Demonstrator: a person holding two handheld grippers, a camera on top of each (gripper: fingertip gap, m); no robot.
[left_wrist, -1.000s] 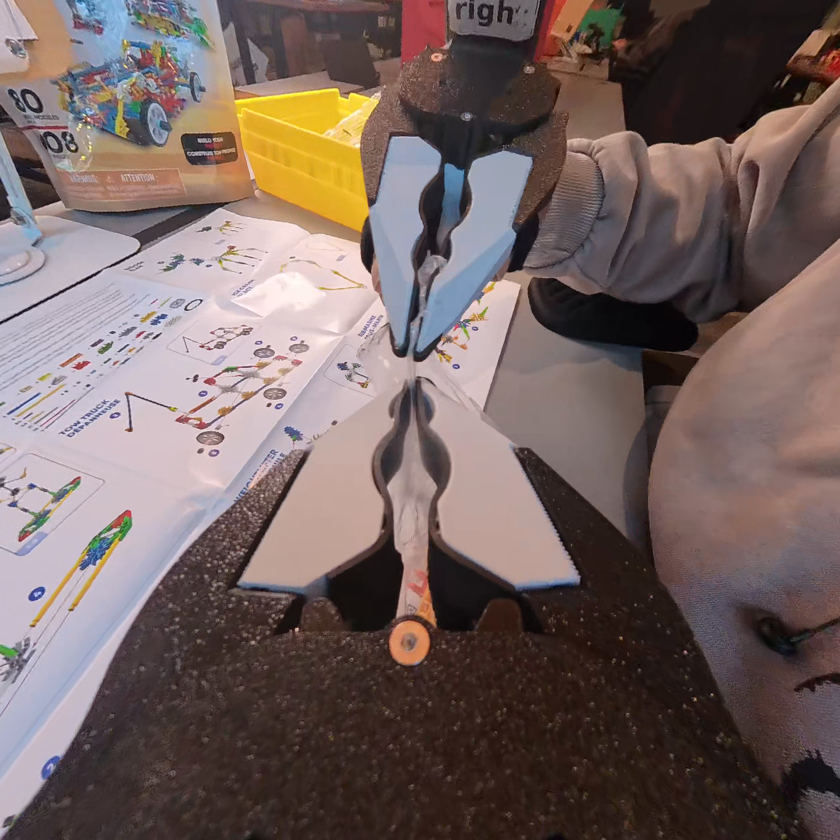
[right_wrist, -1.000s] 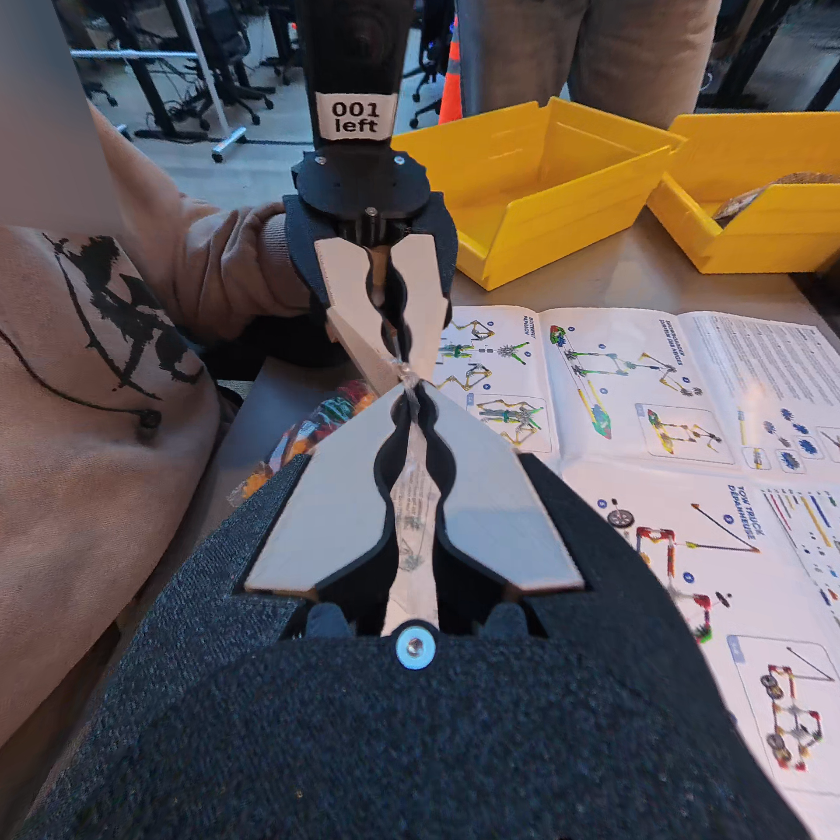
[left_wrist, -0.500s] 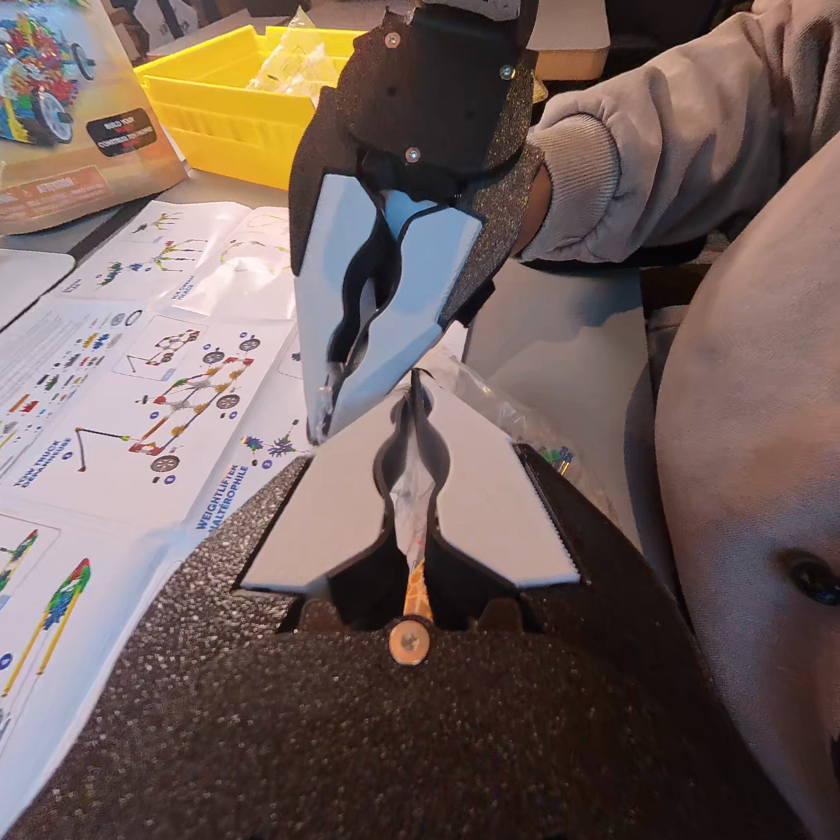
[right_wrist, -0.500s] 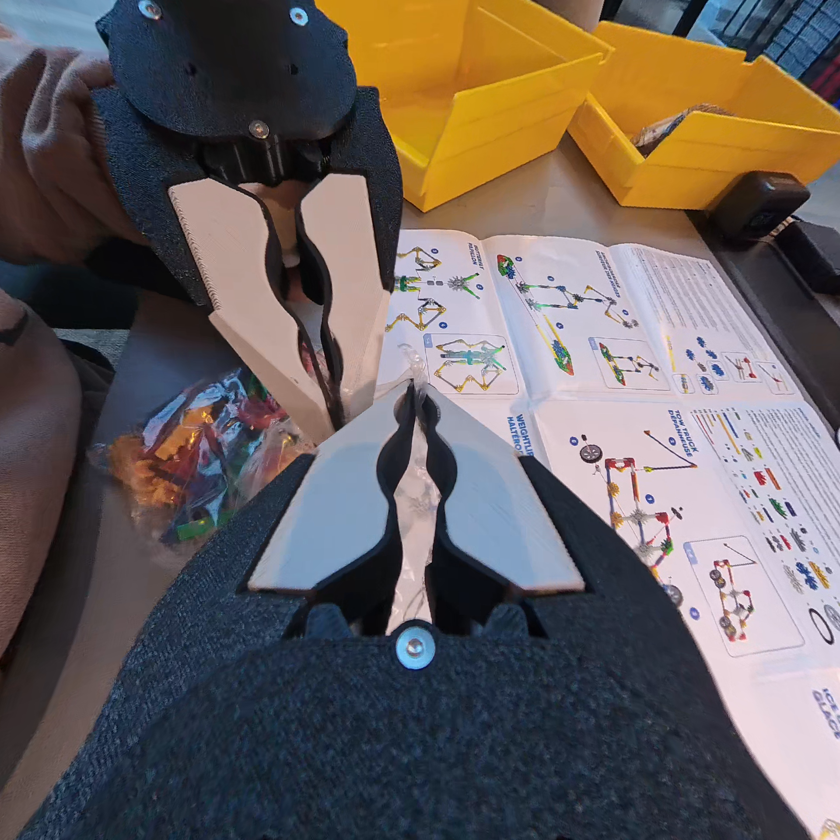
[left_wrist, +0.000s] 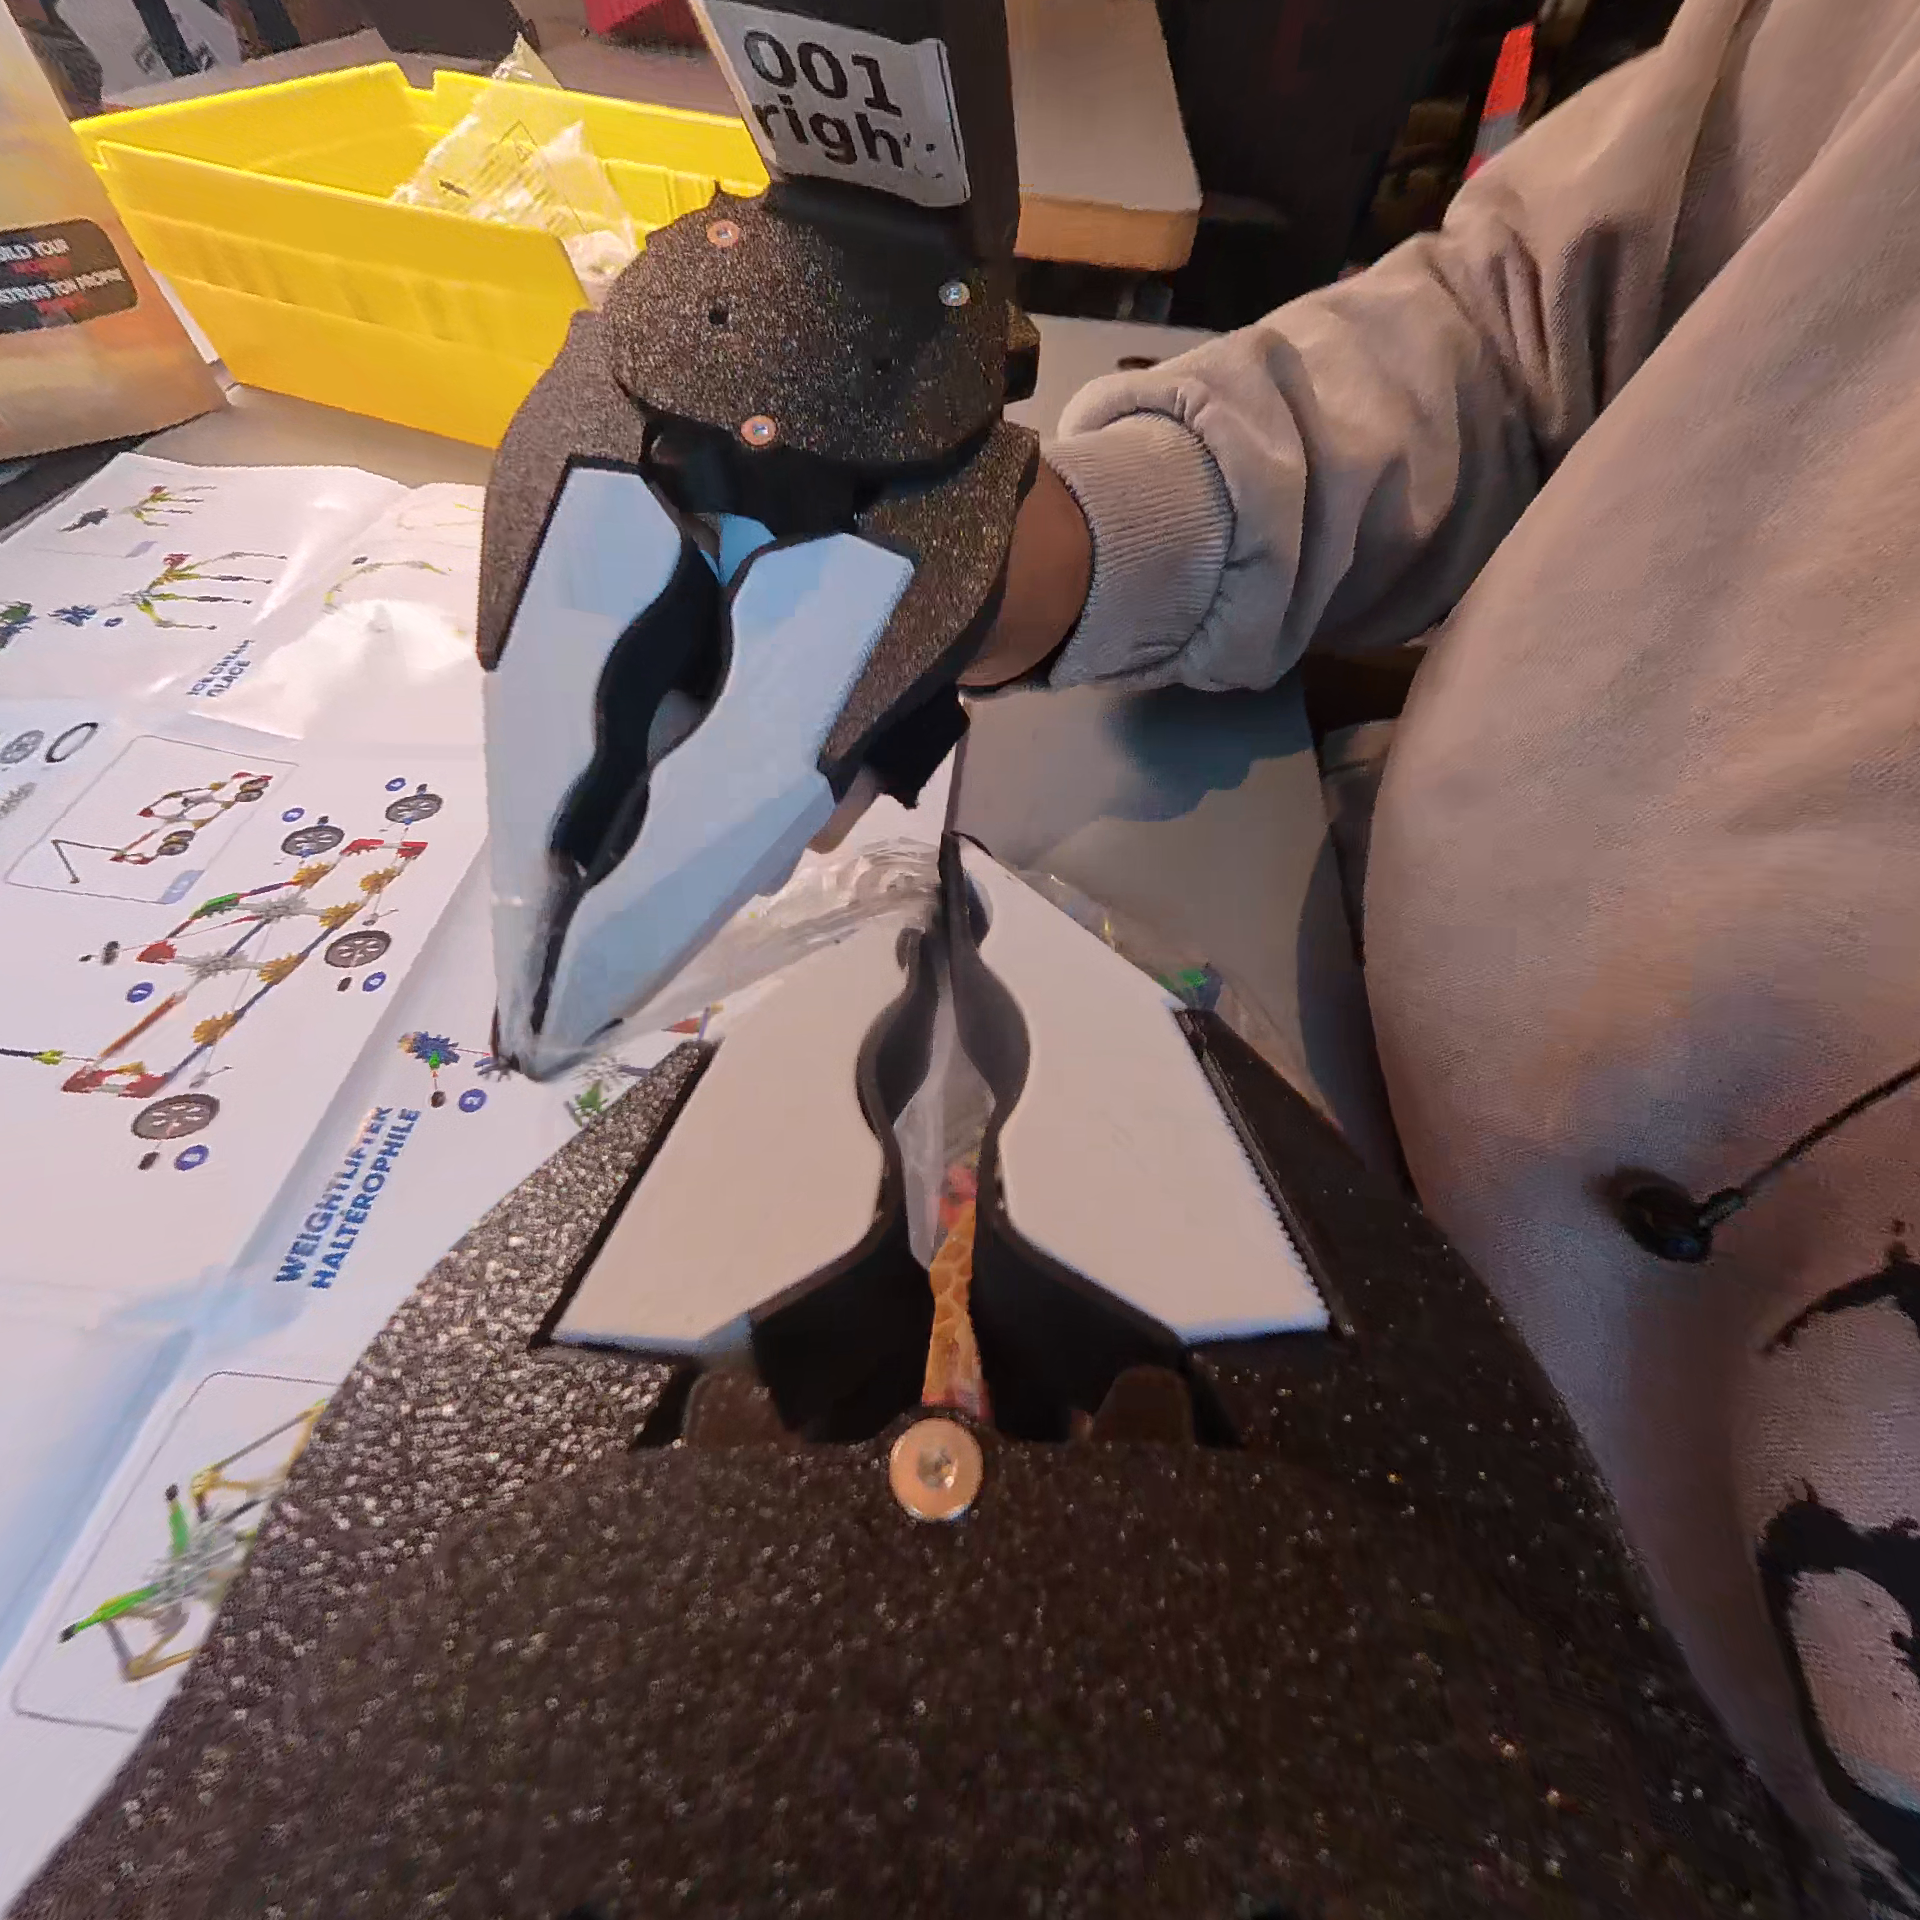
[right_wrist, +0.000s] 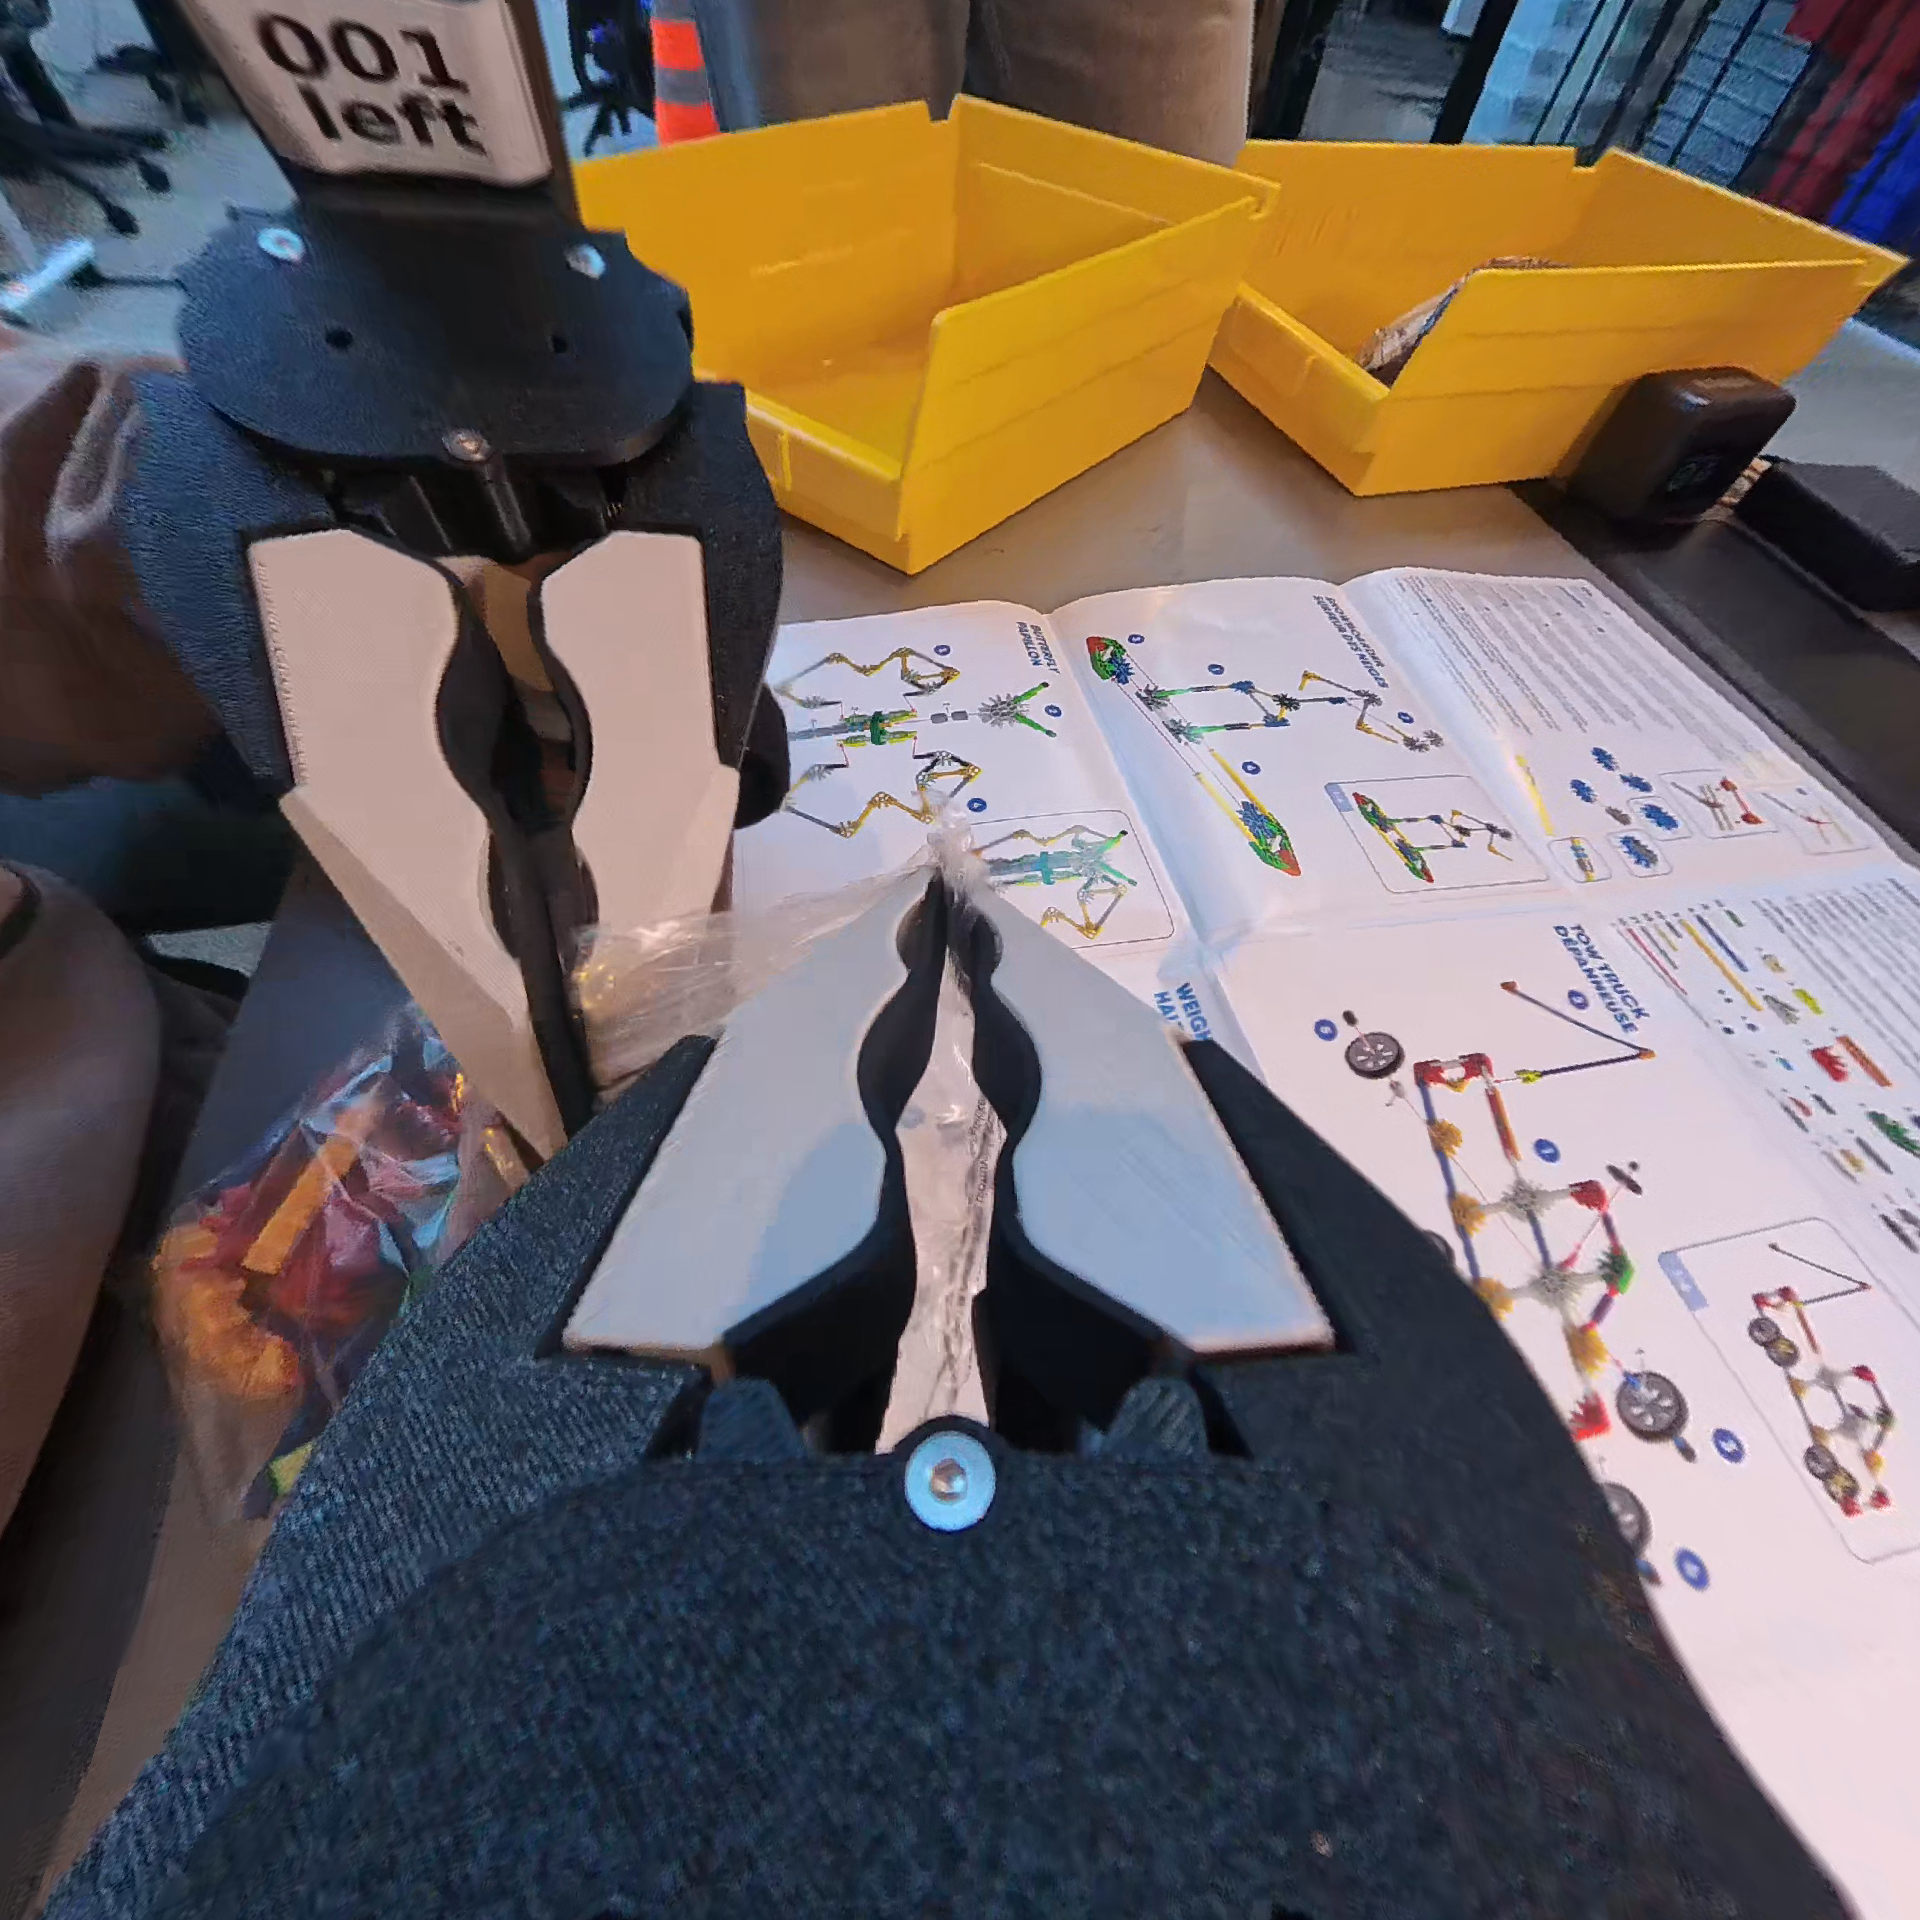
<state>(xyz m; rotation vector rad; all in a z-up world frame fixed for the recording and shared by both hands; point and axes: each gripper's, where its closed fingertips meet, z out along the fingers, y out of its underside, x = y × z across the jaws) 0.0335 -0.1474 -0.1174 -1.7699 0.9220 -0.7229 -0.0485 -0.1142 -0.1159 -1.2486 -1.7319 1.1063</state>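
A clear plastic bag of colourful toy pieces (right_wrist: 312, 1226) lies at the table's near edge. Both grippers are shut on its top film. In the left wrist view my left gripper (left_wrist: 951, 852) pinches the film (left_wrist: 800, 925), and colourful pieces show through the gap between its fingers. The right gripper (left_wrist: 530, 1049) is to its left, tips down near the instruction sheet (left_wrist: 208, 935). In the right wrist view my right gripper (right_wrist: 945, 883) holds a crumpled bit of film, which stretches left (right_wrist: 665, 966) to the left gripper (right_wrist: 561, 1122).
The folded-out instruction sheet (right_wrist: 1455, 935) covers the table. Two yellow bins (right_wrist: 935, 312) (right_wrist: 1558, 312) stand behind it, and a small black device (right_wrist: 1683, 447) is beside them. A yellow bin with clear bags (left_wrist: 343, 260) and a cardboard box (left_wrist: 62, 260) stand far left. A person's sleeve (left_wrist: 1351, 468) is close. One gripper's finger ends stand about 8 centimeters off the other's.
The two grippers, tip to tip a second ago, have moved apart sideways and lower. The film now stretches between them, and the bag's bulk shows below the left gripper.
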